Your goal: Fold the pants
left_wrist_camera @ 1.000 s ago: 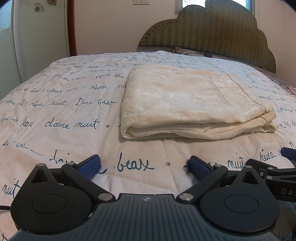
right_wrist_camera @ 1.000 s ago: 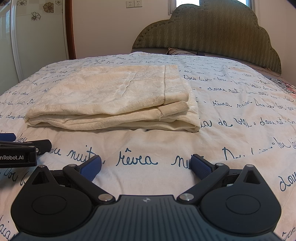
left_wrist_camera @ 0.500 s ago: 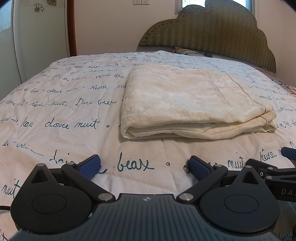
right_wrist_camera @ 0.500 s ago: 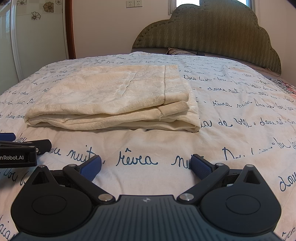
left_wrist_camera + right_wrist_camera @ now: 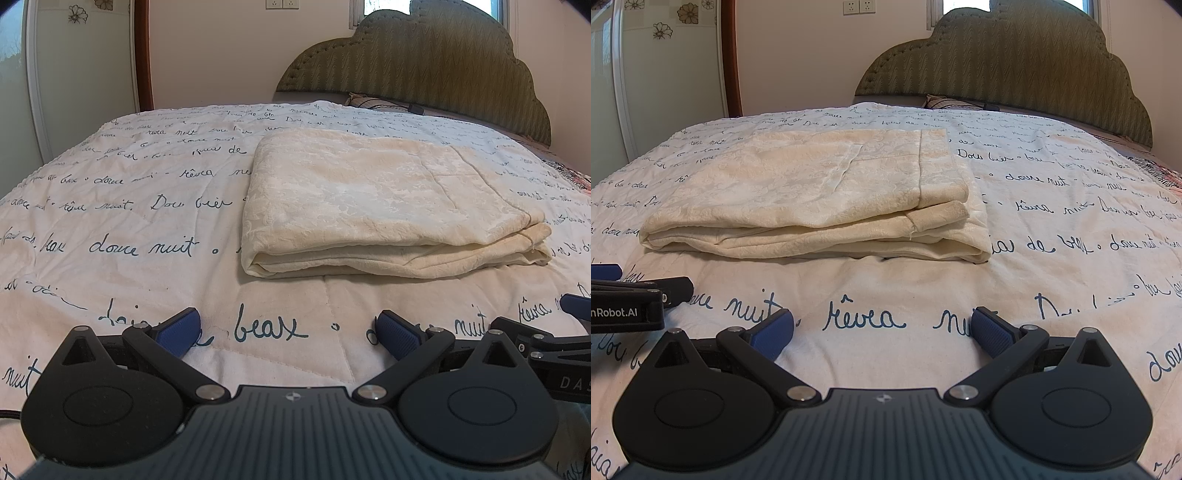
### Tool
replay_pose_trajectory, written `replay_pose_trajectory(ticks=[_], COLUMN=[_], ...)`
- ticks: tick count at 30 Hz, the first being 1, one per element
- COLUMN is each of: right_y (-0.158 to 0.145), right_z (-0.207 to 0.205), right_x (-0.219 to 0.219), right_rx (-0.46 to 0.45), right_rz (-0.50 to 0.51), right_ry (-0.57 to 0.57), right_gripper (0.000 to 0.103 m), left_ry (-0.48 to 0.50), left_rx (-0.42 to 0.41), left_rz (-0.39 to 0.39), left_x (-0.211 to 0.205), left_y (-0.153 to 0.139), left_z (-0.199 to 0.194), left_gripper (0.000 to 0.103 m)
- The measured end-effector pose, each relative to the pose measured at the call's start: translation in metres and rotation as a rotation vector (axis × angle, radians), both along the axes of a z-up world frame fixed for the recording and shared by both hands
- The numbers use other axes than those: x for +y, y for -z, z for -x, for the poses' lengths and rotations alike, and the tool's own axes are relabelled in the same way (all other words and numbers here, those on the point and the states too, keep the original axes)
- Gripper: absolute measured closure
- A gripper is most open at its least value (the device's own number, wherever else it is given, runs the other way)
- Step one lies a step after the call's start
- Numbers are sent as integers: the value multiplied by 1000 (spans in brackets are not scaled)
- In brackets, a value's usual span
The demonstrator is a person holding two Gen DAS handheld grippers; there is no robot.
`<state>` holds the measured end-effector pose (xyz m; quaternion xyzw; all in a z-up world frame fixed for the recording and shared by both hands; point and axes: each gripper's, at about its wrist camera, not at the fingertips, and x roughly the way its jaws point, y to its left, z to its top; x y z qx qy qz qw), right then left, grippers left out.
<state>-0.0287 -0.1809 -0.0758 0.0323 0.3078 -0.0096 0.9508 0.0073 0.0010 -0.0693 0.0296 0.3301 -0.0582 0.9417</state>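
Your left tool and right tool gape wide, empty, near the folded pants on the bed.

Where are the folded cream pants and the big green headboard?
Folded cream pants [image 5: 369, 199], left wrist view, on the top layer's middle.
Green padded headboard [image 5: 1015, 59], right wrist view, on its upholstered middle.

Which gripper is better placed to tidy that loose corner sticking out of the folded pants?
Right. The loose corner faces the open right gripper; for the left gripper it lies off to the side.
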Motion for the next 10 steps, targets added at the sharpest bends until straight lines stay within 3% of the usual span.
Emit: replay_pose_trajectory(ticks=[10], right_y=[0], right_z=[0], right_x=[0], right_rx=[3], right_rz=[0], right_ry=[-2], right_gripper=[0], left_ry=[-29], left_rx=[-40], left_rz=[51], left_x=[13], left_y=[-12], left_z=[6], left_gripper=[0])
